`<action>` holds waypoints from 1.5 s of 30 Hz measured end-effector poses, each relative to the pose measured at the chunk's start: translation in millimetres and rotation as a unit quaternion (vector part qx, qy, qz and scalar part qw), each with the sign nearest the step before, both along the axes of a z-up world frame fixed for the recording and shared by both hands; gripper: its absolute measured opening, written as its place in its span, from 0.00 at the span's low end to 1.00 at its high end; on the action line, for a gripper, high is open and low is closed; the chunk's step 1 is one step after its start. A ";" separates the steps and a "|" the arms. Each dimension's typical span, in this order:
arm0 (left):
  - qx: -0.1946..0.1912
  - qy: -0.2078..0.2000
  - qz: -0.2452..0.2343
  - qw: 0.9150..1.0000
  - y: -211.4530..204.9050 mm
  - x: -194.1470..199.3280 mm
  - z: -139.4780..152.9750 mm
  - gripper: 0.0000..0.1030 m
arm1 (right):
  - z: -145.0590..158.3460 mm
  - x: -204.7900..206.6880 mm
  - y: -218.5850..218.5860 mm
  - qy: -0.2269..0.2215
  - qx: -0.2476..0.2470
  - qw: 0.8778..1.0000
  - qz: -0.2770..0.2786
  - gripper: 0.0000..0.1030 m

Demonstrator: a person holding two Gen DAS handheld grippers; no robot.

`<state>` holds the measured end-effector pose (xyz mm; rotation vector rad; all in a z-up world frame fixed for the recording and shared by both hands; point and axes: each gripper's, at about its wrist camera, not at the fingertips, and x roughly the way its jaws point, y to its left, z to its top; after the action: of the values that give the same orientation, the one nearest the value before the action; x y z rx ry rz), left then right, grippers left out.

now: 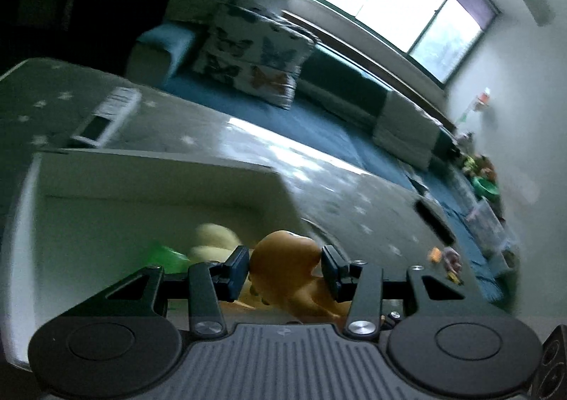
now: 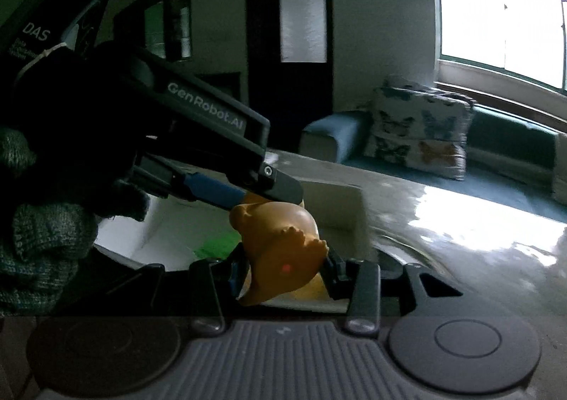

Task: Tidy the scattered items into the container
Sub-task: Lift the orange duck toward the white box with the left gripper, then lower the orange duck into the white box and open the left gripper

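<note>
An orange rubbery toy figure (image 1: 283,258) hangs over the white open container (image 1: 159,180). In the left wrist view my left gripper (image 1: 287,267) is shut on it, one pad on each side. In the right wrist view my right gripper (image 2: 287,272) is shut on the lower part of the same toy (image 2: 280,244). There my left gripper (image 2: 273,194) reaches in from the upper left, held by a gloved hand (image 2: 39,240), and grips the toy's top. A green item (image 1: 163,254) and a cream soft item (image 1: 212,240) lie inside the container (image 2: 333,194).
The container stands on a grey star-patterned table (image 1: 319,184). A white remote (image 1: 102,120) lies beyond it, and a black object (image 1: 434,221) and small toys (image 1: 446,258) to the right. A blue sofa with a butterfly cushion (image 1: 255,52) runs behind the table.
</note>
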<state>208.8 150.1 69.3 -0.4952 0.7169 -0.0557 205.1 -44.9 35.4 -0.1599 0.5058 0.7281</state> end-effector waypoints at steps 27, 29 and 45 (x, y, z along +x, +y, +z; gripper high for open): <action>-0.023 0.059 0.067 0.996 94.0 -3.9 -52.0 0.47 | -52.5 18.6 90.4 0.072 -0.026 0.995 0.067 0.44; -0.021 0.060 0.068 0.996 94.1 -4.3 -52.0 0.47 | -49.9 17.0 88.5 0.073 -0.021 0.995 0.068 0.50; 0.006 0.067 0.073 0.995 86.9 -11.6 -44.2 0.47 | -39.9 6.3 83.5 0.073 -0.005 0.995 0.071 0.51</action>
<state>197.2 237.0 25.2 -0.5431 0.8097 0.1202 211.4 38.5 -4.5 -0.1547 0.6416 0.8802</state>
